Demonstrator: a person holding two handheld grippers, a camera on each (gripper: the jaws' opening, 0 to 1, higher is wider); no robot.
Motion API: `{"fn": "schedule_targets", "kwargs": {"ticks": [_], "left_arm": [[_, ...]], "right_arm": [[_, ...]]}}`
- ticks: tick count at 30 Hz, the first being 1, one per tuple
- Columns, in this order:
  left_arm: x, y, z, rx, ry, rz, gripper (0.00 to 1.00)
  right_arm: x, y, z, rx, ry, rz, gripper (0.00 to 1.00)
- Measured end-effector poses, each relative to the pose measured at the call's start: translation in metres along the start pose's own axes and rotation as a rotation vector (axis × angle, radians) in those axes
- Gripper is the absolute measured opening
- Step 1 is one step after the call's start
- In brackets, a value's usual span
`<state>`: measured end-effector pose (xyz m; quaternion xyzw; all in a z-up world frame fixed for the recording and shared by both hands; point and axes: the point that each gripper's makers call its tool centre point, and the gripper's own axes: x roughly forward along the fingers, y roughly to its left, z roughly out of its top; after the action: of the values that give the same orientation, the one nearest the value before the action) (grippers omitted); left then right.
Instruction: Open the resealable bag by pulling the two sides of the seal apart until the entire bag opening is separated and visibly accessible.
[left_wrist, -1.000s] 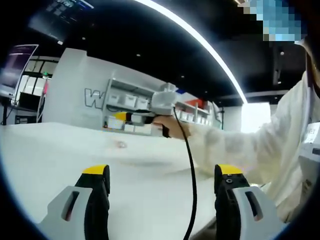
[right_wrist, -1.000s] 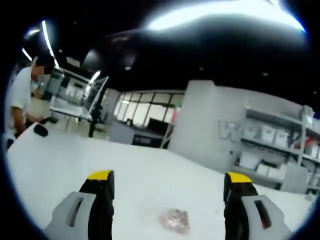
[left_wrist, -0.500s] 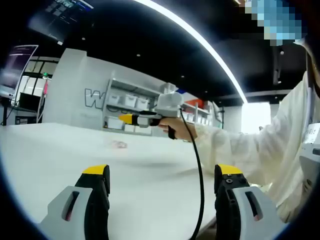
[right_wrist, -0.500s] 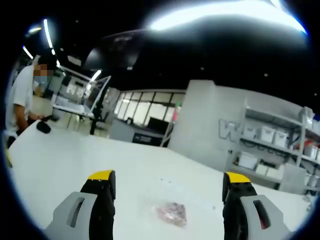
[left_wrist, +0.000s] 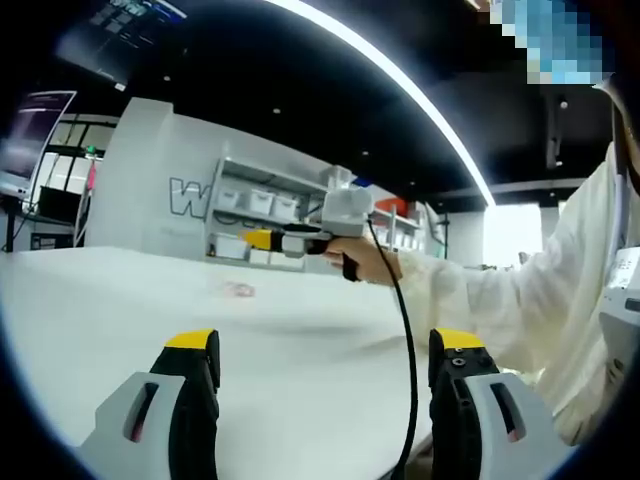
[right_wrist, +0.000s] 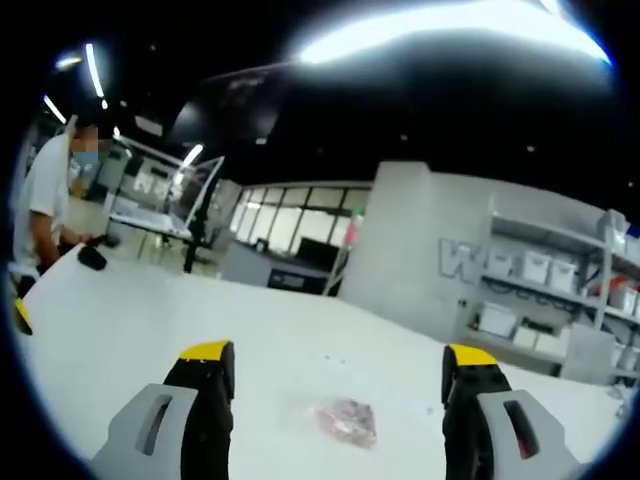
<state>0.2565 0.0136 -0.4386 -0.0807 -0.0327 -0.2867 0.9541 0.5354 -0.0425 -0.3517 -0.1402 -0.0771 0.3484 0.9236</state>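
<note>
Right gripper view puts the resealable bag (right_wrist: 347, 421) low in the picture, lying flat on the white table (right_wrist: 130, 330) between the two jaws of the right gripper (right_wrist: 338, 372) — the jaws stand wide apart with nothing in them, and the bag sits ahead of their yellow tips, not touched. It looks small and clear, with something pinkish inside; which edge carries the seal is too blurred to tell. In the left gripper view the same bag (left_wrist: 238, 290) is a faint speck far across the table, while the left gripper (left_wrist: 324, 345) hangs spread and empty well short of it; the right gripper (left_wrist: 262, 239) reaches in from the right, held in a person's hand (left_wrist: 365, 264) with a black cable (left_wrist: 407, 350) trailing down. The seal has not been gripped yet. The main risk, as I judge it, is that a flat, light bag slides or lifts whole when one jaw pair pinches it — both film layers caught together would pull the bag along without parting the seal. The cable could also drag across the table and nudge the bag.
</note>
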Motion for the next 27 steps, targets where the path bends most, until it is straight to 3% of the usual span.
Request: {"fn": "schedule_targets", "kwargs": {"ticks": [8,27], "left_arm": [[0.000,0.000,0.000,0.001,-0.002,0.001,0.85],[-0.001,0.001,0.000,0.004,0.000,0.002,0.85]], "right_arm": [[-0.009,0.003,-0.011,-0.002,0.024,0.007,0.85],[-0.024,0.008,-0.008,-0.007,0.014,0.019,0.82]]}}
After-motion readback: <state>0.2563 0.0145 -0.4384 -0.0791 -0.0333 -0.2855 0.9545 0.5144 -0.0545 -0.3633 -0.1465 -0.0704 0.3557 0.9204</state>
